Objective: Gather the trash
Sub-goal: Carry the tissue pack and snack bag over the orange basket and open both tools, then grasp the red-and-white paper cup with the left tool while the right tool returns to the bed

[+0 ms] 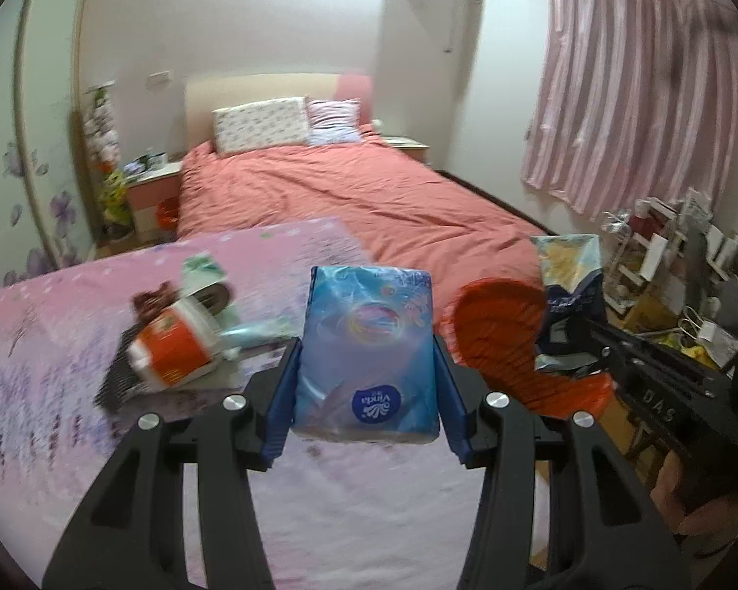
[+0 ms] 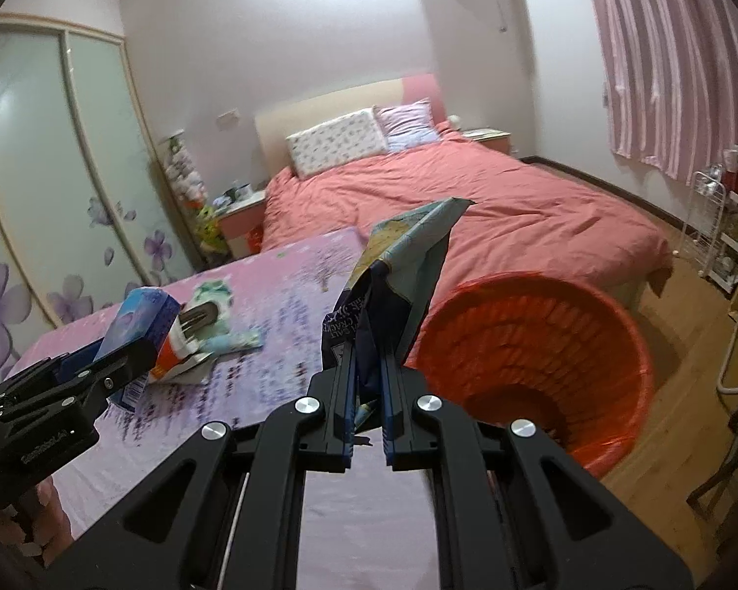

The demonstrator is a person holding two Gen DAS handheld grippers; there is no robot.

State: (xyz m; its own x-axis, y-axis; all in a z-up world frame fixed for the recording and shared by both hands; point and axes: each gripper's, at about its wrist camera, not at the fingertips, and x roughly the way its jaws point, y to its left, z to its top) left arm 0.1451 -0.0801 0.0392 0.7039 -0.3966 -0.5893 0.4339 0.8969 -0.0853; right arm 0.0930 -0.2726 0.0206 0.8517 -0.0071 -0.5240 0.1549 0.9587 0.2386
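My left gripper (image 1: pixel 366 393) is shut on a blue Vinda tissue pack (image 1: pixel 366 349) and holds it above the pink floral cloth (image 1: pixel 74 423); it also shows in the right wrist view (image 2: pixel 138 324). My right gripper (image 2: pixel 369 388) is shut on a crumpled blue snack bag (image 2: pixel 393 275), held beside the red-lined trash bin (image 2: pixel 531 359). The bag (image 1: pixel 568 285) and the bin (image 1: pixel 502 339) also show in the left wrist view. An orange-and-white cup (image 1: pixel 172 349) and other wrappers (image 1: pixel 206 280) lie on the cloth.
A bed with a salmon cover (image 1: pixel 349 196) lies beyond the cloth. A nightstand (image 1: pixel 152 187) stands at its left, a wardrobe (image 2: pixel 49 172) further left. Cluttered racks (image 1: pixel 664 255) stand at the right under pink curtains (image 1: pixel 630 88). Wooden floor (image 2: pixel 679 442) surrounds the bin.
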